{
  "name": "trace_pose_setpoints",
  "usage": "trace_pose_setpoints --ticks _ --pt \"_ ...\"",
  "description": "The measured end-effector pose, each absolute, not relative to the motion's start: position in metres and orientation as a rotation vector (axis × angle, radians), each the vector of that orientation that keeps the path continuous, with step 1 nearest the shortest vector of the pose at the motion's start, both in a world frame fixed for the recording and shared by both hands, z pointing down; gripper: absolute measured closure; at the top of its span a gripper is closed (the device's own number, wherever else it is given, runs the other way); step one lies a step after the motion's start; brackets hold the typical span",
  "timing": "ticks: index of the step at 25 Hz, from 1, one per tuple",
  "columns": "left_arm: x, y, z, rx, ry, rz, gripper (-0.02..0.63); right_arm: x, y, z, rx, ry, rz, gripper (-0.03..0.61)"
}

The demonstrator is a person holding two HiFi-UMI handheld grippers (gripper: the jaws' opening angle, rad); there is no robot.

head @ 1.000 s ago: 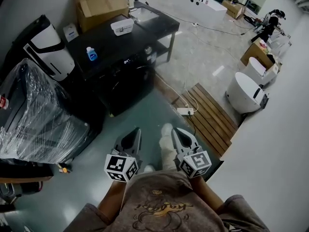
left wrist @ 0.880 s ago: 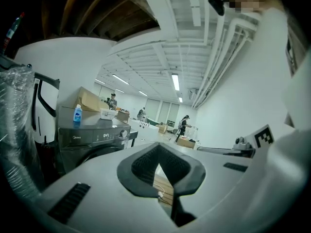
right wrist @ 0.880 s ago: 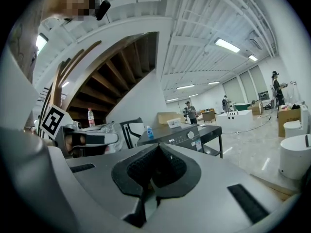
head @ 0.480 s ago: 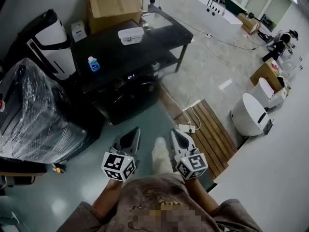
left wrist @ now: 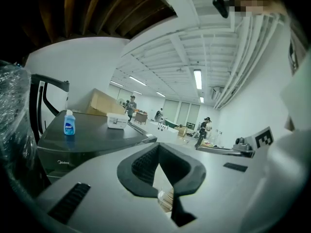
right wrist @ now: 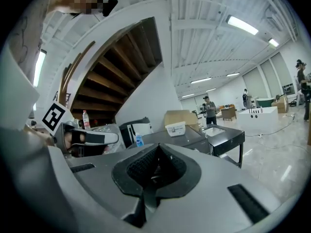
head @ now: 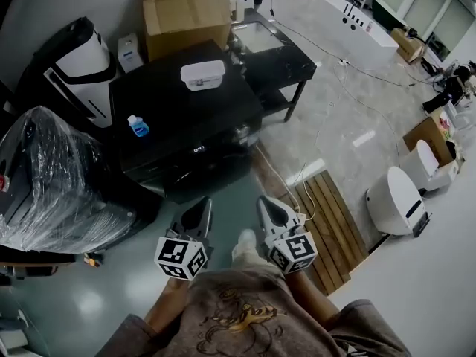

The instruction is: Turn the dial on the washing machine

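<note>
**Both Grippers Held Shut and Empty, Well Short of the Washing Machine**

The left gripper (head: 203, 204) and the right gripper (head: 265, 201) were held side by side low in the head view, close in front of the person's body and above a grey-green floor (head: 111, 288). Both were pointed toward the black washing machine (head: 178, 106). In the left gripper view its jaws were seen drawn together at the tips, with nothing caught between the dark ribbed pads. In the right gripper view its jaws were likewise closed fully, and nothing was gripped. A pale shoe (head: 244, 244) was seen between the two grippers.

The washing machine stood well apart from both grippers, ahead of them and a little to the left. A small pale spot at the right end of its front panel was taken for the dial (head: 240, 132), though it was too blurred to be read clearly. Neither gripper was touching it.

On the machine's flat top, a blue bottle (head: 137, 126) stood upright near the left edge, and a white box (head: 202, 74) lay toward the back. A cardboard box (head: 186, 19) was seen behind the machine, a plastic-wrapped bulk (head: 52, 177) at its left, and a low black table (head: 279, 50) at its right. A slatted wooden platform (head: 335, 214) lay on the floor to the right of the grippers.
</note>
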State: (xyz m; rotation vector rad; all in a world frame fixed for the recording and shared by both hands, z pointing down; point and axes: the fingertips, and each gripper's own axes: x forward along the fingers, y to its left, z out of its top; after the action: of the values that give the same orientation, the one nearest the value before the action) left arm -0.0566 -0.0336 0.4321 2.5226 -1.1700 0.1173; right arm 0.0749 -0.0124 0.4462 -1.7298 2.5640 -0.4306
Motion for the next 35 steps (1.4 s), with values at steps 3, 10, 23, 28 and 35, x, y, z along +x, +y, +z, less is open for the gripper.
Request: trace_pose_setpoints --ticks 3,10,23,28,35 --pt "-0.044 -0.059 0.433 2.505 -1.208 0.106 0.617 0.088 -0.04 0.448 -1.704 2.601 -0.427 0.578" --pt "-0.032 -0.094 0.436 2.466 -1.251 0.105 0.617 0.096 -0.081 0.454 -1.65 2.637 -0.469 0.578" --pt "-0.044 -0.134 0.441 2.485 -1.199 0.119 0.615 0.088 -0.125 0.461 -1.712 2.588 -0.505 0.569" --pt "-0.046 -0.143 0.446 2.462 -1.204 0.127 0.616 0.084 -0.141 0.472 -1.664 2.603 -0.572 0.438" --pt "-0.045 -0.151 0.447 2.448 -1.205 0.121 0.617 0.082 -0.172 0.503 -1.677 2.685 -0.563 0.327"
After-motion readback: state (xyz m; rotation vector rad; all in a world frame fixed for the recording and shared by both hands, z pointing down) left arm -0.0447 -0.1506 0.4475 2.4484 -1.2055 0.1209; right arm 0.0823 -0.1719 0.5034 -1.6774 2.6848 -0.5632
